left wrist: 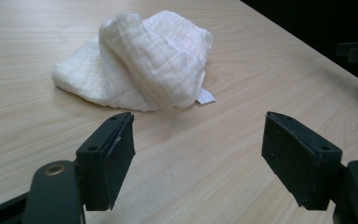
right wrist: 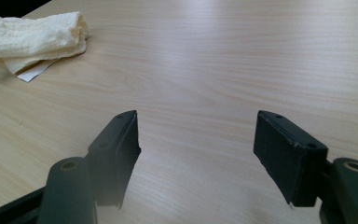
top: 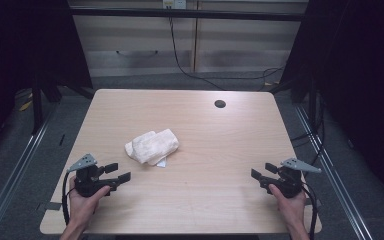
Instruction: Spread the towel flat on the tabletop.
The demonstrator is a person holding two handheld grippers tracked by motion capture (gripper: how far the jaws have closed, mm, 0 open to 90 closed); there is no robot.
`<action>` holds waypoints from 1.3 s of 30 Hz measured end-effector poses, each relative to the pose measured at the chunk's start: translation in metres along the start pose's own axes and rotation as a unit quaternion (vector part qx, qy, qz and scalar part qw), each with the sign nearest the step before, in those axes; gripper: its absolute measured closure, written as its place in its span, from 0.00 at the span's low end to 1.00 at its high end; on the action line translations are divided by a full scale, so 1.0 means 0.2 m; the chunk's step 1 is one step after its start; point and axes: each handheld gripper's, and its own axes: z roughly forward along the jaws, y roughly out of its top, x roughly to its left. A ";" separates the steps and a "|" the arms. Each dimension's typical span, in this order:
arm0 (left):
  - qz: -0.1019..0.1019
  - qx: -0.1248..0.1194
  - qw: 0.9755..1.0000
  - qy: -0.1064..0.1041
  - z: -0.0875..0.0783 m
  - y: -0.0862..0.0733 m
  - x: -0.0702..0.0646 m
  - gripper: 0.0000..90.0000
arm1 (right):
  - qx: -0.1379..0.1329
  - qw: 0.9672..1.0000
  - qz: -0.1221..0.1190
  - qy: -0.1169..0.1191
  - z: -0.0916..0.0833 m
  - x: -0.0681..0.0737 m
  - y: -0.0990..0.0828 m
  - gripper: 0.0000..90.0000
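left hand-held gripper (top: 117,173): held in the person's left hand (top: 82,200) near the table's front left corner, jaws spread wide apart with nothing between them, pointing toward the table's middle.
right hand-held gripper (top: 260,173): held in the right hand (top: 292,200) near the front right corner, jaws likewise wide apart and empty, over bare wood.
cloth (top: 152,146): a crumpled white waffle-weave cloth, folded over on itself, lying left of the table's centre; a small white label pokes out from under its near edge. it sits just ahead of the left jaws in the left gripper view and well apart from the right gripper.
table (top: 220,150): light wood top with a round cable hole (top: 220,104) near the far edge.
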 end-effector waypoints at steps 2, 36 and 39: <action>0.001 0.004 1.000 -0.001 0.01 0.00 0.00 0.29 | 0.004 1.000 0.000 0.008 0.00 -0.01 -0.01 0.34; 0.019 0.045 0.999 -0.018 0.18 0.33 0.05 0.32 | 0.045 0.995 -0.046 0.071 0.07 0.09 0.00 0.33; 0.011 0.034 0.999 -0.013 0.21 0.35 0.08 0.32 | 0.046 0.995 -0.047 0.073 0.08 0.10 0.00 0.33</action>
